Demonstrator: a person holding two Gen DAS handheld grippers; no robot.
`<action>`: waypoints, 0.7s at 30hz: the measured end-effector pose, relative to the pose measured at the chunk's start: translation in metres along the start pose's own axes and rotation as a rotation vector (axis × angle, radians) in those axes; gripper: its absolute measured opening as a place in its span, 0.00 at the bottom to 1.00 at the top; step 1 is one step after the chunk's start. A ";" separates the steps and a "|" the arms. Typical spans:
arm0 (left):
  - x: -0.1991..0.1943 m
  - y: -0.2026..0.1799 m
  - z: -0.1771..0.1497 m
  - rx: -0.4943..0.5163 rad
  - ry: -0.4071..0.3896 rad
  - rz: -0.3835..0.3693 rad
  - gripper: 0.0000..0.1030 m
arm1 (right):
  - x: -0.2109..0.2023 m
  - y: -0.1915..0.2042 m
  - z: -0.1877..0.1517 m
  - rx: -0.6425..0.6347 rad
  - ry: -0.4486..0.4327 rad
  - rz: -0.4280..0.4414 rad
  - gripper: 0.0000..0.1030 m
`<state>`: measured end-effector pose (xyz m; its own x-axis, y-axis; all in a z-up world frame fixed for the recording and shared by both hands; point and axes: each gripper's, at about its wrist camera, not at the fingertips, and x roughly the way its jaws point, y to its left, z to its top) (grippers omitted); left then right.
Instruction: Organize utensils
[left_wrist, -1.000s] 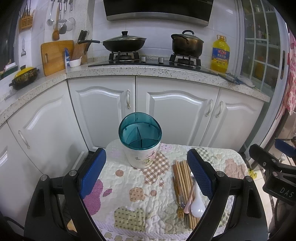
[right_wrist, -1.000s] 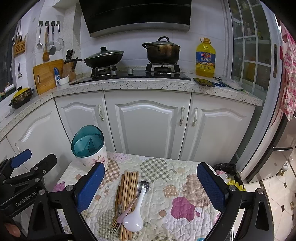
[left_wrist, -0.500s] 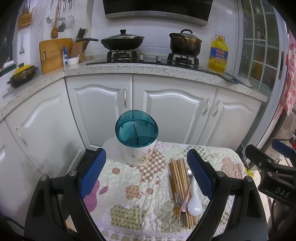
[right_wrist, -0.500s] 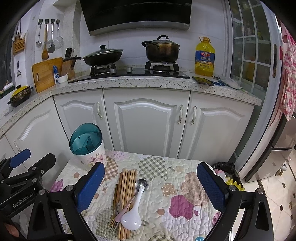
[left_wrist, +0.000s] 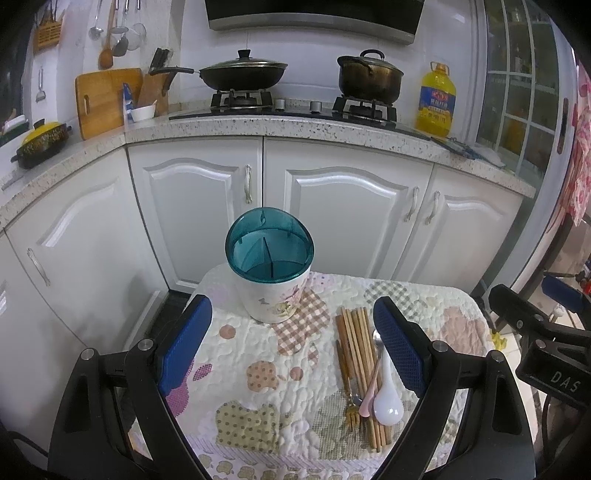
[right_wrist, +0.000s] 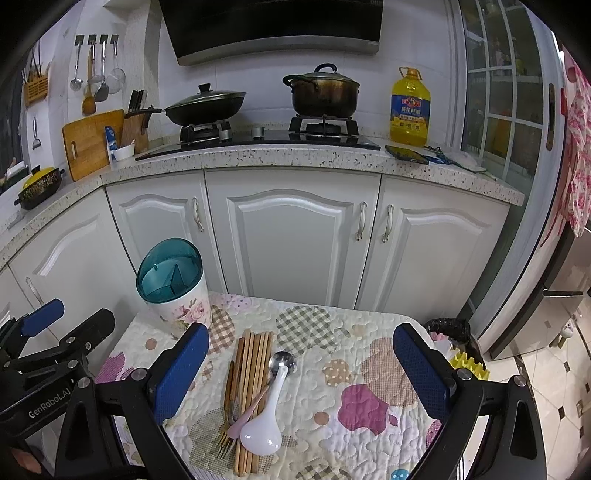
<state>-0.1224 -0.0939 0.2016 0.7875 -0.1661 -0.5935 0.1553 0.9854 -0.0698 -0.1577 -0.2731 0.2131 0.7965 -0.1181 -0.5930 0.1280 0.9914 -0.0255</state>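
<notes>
A white floral utensil holder (left_wrist: 272, 271) with a teal divided rim stands at the back left of a small quilted table (left_wrist: 258, 373); it also shows in the right wrist view (right_wrist: 173, 286). To its right lies a pile of wooden chopsticks (left_wrist: 360, 350), a white ladle spoon (left_wrist: 387, 400), a pink spoon, a metal spoon and a fork (left_wrist: 351, 406). The right wrist view shows the chopsticks (right_wrist: 251, 373), the white spoon (right_wrist: 264, 421) and the metal spoon (right_wrist: 282, 360). My left gripper (left_wrist: 293, 343) is open and empty above the table. My right gripper (right_wrist: 301, 369) is open and empty above the pile.
White kitchen cabinets (right_wrist: 291, 243) stand just behind the table. The counter holds a stove with a wok (right_wrist: 205, 107) and a pot (right_wrist: 325, 94), an oil bottle (right_wrist: 410, 107) and a cutting board (right_wrist: 90, 142). A bin (right_wrist: 448, 332) sits right of the table.
Both grippers have pulled back and risen a little, so the table and utensils sit lower and farther in view. Nothing on the table has moved.
</notes>
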 end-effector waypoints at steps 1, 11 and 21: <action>0.001 0.000 -0.001 0.001 0.003 0.001 0.87 | 0.001 0.000 0.000 0.001 0.003 0.001 0.96; 0.007 0.000 -0.005 -0.001 0.021 -0.001 0.87 | 0.010 -0.002 -0.004 0.005 0.040 0.008 0.96; 0.010 0.000 -0.006 0.000 0.029 0.000 0.87 | 0.015 -0.001 -0.006 -0.002 0.059 0.011 0.96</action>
<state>-0.1181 -0.0958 0.1912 0.7702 -0.1646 -0.6162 0.1548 0.9855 -0.0698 -0.1491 -0.2758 0.1991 0.7614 -0.1035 -0.6399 0.1178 0.9928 -0.0204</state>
